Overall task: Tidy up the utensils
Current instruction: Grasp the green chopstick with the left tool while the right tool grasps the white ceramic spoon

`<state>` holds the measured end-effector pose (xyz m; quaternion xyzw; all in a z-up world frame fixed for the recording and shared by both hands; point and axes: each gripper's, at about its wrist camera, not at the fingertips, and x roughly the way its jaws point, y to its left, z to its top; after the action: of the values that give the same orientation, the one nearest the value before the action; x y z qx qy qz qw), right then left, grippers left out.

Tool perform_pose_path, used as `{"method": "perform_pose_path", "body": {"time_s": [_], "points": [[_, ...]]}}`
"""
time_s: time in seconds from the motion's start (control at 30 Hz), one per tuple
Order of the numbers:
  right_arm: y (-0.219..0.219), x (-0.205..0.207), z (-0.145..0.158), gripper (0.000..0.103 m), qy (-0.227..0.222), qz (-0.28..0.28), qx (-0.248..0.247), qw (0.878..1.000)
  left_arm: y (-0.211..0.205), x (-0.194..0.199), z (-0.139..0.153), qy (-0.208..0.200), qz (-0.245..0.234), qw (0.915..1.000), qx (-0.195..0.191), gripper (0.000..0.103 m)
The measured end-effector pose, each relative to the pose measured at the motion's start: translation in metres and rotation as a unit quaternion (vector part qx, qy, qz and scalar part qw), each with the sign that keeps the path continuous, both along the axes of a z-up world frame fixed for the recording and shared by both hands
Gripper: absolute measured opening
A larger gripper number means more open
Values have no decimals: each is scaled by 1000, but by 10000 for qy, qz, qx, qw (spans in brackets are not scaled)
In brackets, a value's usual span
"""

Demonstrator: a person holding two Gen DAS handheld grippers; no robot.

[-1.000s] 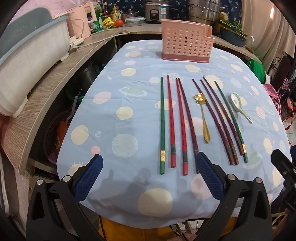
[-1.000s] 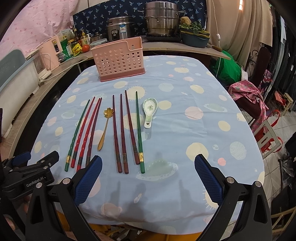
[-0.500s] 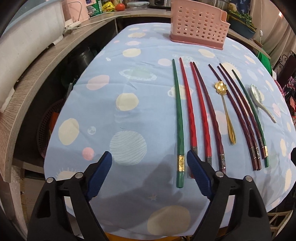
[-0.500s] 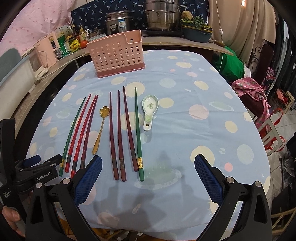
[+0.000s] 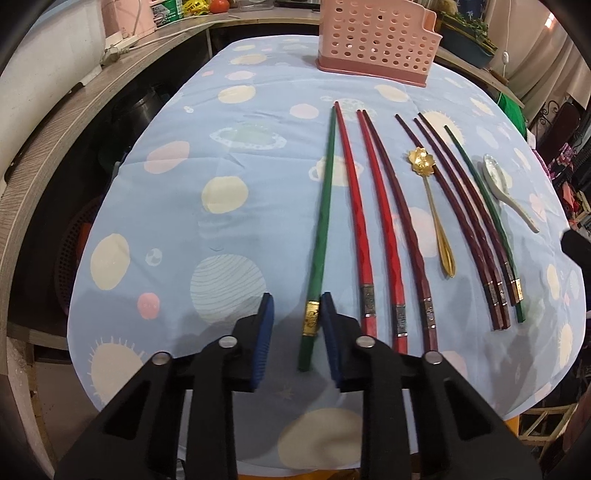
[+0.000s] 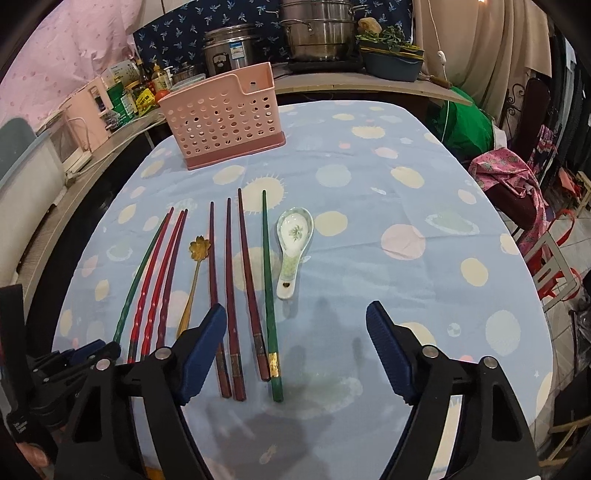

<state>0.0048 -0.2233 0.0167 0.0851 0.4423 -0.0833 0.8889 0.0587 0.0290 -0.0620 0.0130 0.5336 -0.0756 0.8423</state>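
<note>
Several chopsticks lie side by side on the blue spotted tablecloth (image 5: 229, 155), with a gold spoon (image 5: 421, 162) and a white ceramic spoon (image 5: 498, 181) among them. A pink perforated holder (image 5: 376, 40) stands at the far end. My left gripper (image 5: 295, 325) is low over the cloth. Its jaws are closing around the gold-banded end of the leftmost green chopstick (image 5: 321, 206); a gap still shows at the left pad. My right gripper (image 6: 295, 332) hovers over the handle ends of three dark red chopsticks (image 6: 229, 266) and the other green chopstick (image 6: 267, 273). Its jaws are closing but still wide and touch none.
A wooden counter (image 5: 55, 147) curves along the left with appliances and a white power strip. Pots (image 6: 317, 33) stand behind the holder (image 6: 221, 122). To the right a chair with pink cloth (image 6: 513, 177) stands beside the table. The cloth's near edge hangs just below both grippers.
My left gripper came down and shifted right onto the leftmost green chopstick while its jaws narrowed a lot. My right gripper slid closer over the right-hand chopsticks and narrowed somewhat.
</note>
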Motion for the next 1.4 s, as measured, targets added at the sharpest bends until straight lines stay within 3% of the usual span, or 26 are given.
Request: {"method": "perform_pose_path", "body": {"time_s": [0.07,0.23,0.63,0.9,1.4], "points": [[-4,9,-3,61,10,-19,87,10000,-2,1,0,-14,-36,10000,11,14],[-13,31,-14,40,66,-12,376,9993,-4,6,-1,-20,-45,10000,30,13],[-20,50,-43,15,308,38,652,9974,-7,7,-1,-68,-43,9999,102,13],[-24,48,-56,13,385,54,875,9954,-8,8,-1,-90,-34,9999,142,13],[-24,39,-50,7,303,123,856,9958,-6,8,0,-41,-15,10000,51,12]]}}
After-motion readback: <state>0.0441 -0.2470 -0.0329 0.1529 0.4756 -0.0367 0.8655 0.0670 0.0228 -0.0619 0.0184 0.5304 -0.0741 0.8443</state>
